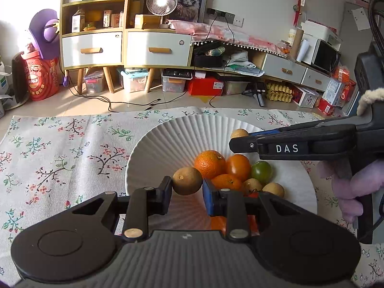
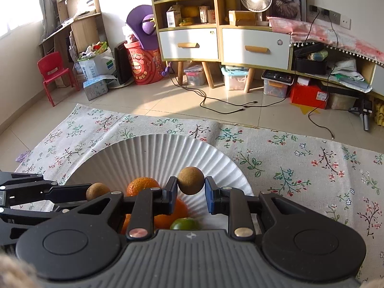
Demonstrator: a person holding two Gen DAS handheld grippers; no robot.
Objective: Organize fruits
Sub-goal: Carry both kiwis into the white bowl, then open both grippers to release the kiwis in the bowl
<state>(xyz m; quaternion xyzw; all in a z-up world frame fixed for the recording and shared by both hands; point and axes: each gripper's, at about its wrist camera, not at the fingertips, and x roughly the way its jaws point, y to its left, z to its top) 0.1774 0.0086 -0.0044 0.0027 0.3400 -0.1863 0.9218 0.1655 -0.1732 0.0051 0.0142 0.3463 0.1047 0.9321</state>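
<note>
1. Floral cloth point(image 1: 60, 148) covers the surface on a tiled floor, with a shelf unit point(image 1: 96, 24), a small fan point(image 1: 162, 2) and a cat picture point(image 1: 189, 2) behind; a white fluted bowl point(image 1: 168, 139) sits on the cloth toward its near edge.

2. Left gripper point(image 1: 187, 187) is clenched on a small brown round fruit point(image 1: 187, 181), likely a longan, held above the bowl's near side.

3. Right gripper point(image 2: 191, 189) likewise grasps a second brown fruit point(image 2: 190, 180) between its pads, over the bowl's hollow.

4. Already in the bowl: a mandarin point(image 1: 210, 164), a smooth orange fruit point(image 1: 238, 167), a green fruit point(image 1: 261, 172) and two more brown fruits point(image 1: 273, 189) heaped toward the bowl's right side.

5. Judging by this, the sorting looks well advanced: most fruit appears gathered, and the two held pieces seem the remaining ones to set down. No loose fruit shows on the cloth in either view.

6. Left wrist view alone shows the whole heap, the right gripper from its side, and a gloved hand point(image 1: 348, 192) on its handle.

7. Right wrist view alone shows the cloth's far left corner, a red chair point(image 2: 54, 72) and a window wall, plus the left gripper entering from the left edge; its own body hides much of the heap.
</note>
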